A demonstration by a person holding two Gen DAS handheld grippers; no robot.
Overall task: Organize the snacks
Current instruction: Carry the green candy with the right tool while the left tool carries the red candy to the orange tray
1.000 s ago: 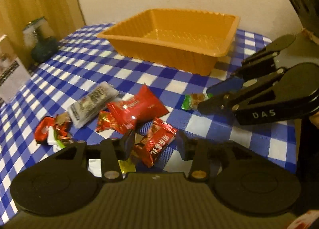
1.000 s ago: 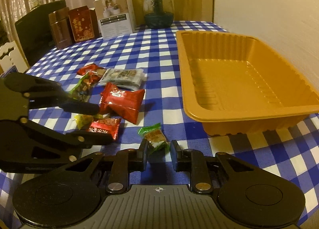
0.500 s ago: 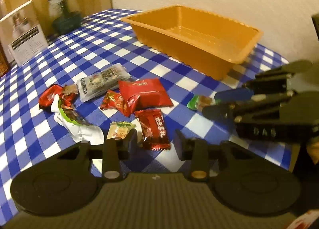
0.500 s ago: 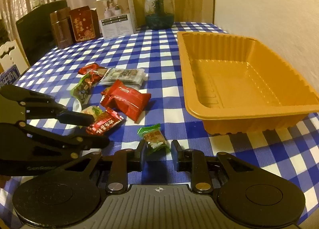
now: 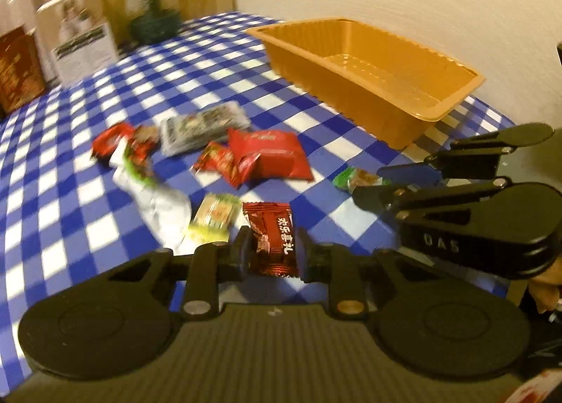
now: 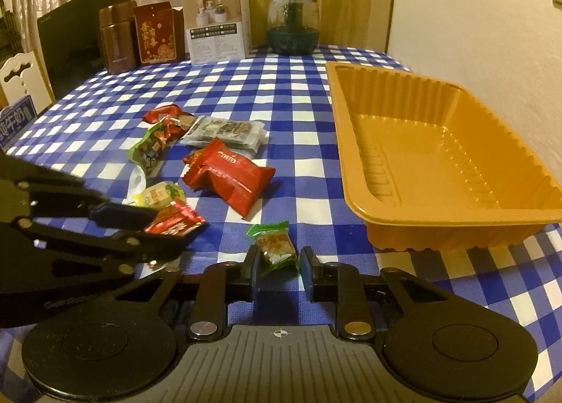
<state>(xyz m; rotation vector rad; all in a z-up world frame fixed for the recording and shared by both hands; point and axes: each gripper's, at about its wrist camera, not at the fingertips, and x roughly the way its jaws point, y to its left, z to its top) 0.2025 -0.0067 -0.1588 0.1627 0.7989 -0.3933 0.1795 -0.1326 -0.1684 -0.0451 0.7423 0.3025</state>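
On the blue checked tablecloth, my left gripper [image 5: 272, 250] has its jaws closing, and the pads press on a dark red candy [image 5: 268, 224] with white writing. The right wrist view shows that gripper [image 6: 172, 229] at the left with the candy [image 6: 175, 224] in its tips. The jaws of my right gripper [image 6: 279, 259] are also closing, pads against a small green candy [image 6: 274, 243] that lies on the cloth. The orange tray [image 6: 456, 227] stands empty to the right. A big red packet [image 6: 232, 176], a grey packet [image 6: 224, 131] and a yellow-green candy [image 6: 158, 194] lie loose.
More wrappers [image 6: 151, 148] lie left of the pile. A white box [image 6: 217, 24], red and brown boxes [image 6: 154, 32] and a glass jar [image 6: 293, 22] line the table's far edge. A wall runs close behind the tray. A white chair [image 6: 17, 76] stands at the left.
My left gripper has rolled level and its jaws have closed onto the dark red candy, which has turned with it. The right gripper has stayed around the green candy.
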